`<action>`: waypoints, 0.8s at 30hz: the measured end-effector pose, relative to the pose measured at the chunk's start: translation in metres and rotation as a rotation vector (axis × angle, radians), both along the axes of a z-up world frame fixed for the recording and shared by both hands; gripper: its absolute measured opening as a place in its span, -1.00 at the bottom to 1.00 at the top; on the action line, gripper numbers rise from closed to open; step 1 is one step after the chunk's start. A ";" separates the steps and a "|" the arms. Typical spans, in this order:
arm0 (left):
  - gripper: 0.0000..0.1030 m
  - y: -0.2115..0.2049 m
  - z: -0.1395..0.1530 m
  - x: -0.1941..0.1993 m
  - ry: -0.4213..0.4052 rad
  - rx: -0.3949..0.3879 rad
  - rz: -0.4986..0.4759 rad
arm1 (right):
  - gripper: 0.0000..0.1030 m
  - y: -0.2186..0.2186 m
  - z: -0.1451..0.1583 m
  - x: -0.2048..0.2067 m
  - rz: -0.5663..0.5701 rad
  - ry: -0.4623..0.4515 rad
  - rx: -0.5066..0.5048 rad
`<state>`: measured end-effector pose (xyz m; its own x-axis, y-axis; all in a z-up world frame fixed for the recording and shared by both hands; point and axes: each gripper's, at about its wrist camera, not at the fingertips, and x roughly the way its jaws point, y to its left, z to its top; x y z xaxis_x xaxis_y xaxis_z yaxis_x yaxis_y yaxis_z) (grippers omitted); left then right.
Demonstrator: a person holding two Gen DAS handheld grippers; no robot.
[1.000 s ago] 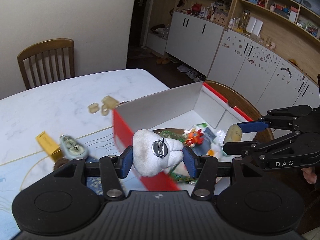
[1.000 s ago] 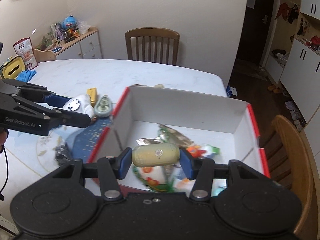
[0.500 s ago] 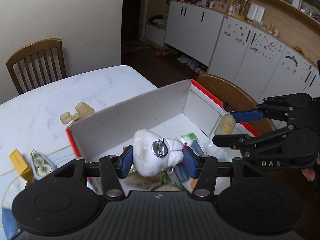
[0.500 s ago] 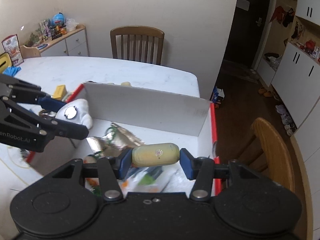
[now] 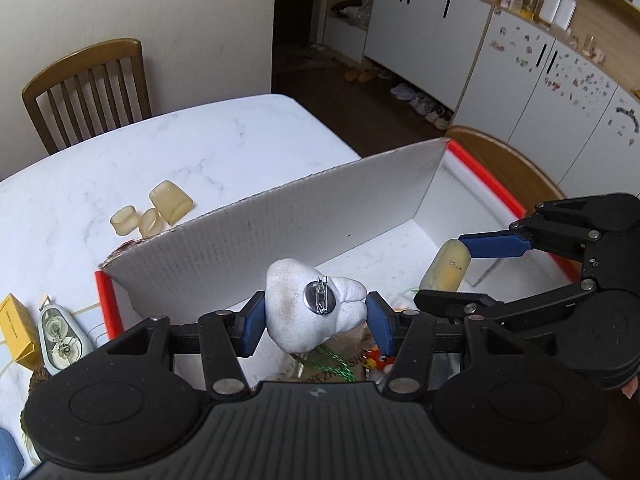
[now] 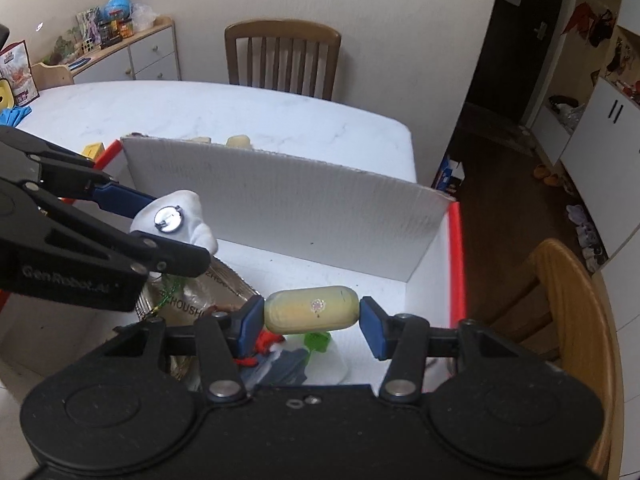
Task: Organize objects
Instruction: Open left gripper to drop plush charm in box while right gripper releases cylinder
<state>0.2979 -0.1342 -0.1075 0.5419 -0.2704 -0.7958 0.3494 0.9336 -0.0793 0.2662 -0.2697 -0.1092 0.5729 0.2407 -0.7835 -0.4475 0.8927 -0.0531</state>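
A white cardboard box (image 5: 320, 216) with red edges stands on the marble table; it also shows in the right wrist view (image 6: 320, 216). My left gripper (image 5: 316, 316) is shut on a white tooth-shaped plush badge (image 5: 308, 312) and holds it over the box; the badge also shows in the right wrist view (image 6: 176, 220). My right gripper (image 6: 312, 314) holds a yellowish capsule-shaped piece (image 6: 310, 308) over the box; its right pad stands slightly off the piece. The capsule also shows in the left wrist view (image 5: 446, 266). Packets and small toys (image 6: 280, 356) lie in the box.
Three yellowish pieces (image 5: 152, 210) lie on the table behind the box. A correction tape (image 5: 60, 338) and a yellow block (image 5: 16, 330) lie left of it. Wooden chairs stand at the far side (image 6: 282, 56) and at the right (image 6: 572, 308).
Both grippers have moved forward over the box with their objects. The right gripper's jaws have widened a little around the capsule.
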 end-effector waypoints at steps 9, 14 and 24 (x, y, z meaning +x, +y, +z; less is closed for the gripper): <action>0.03 -0.004 -0.019 0.016 0.081 0.019 -0.008 | -0.02 0.009 -0.015 0.006 0.087 0.059 -0.046; 0.04 -0.005 -0.021 0.020 0.101 0.019 0.001 | -0.02 0.010 -0.015 0.004 0.114 0.077 -0.055; 0.30 -0.003 -0.015 0.016 0.080 0.004 0.009 | 0.18 0.001 -0.010 -0.002 0.122 0.075 -0.042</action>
<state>0.3136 -0.1372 -0.1221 0.4787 -0.2621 -0.8380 0.3335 0.9371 -0.1026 0.2641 -0.2689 -0.1192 0.4810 0.2709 -0.8338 -0.5568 0.8290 -0.0519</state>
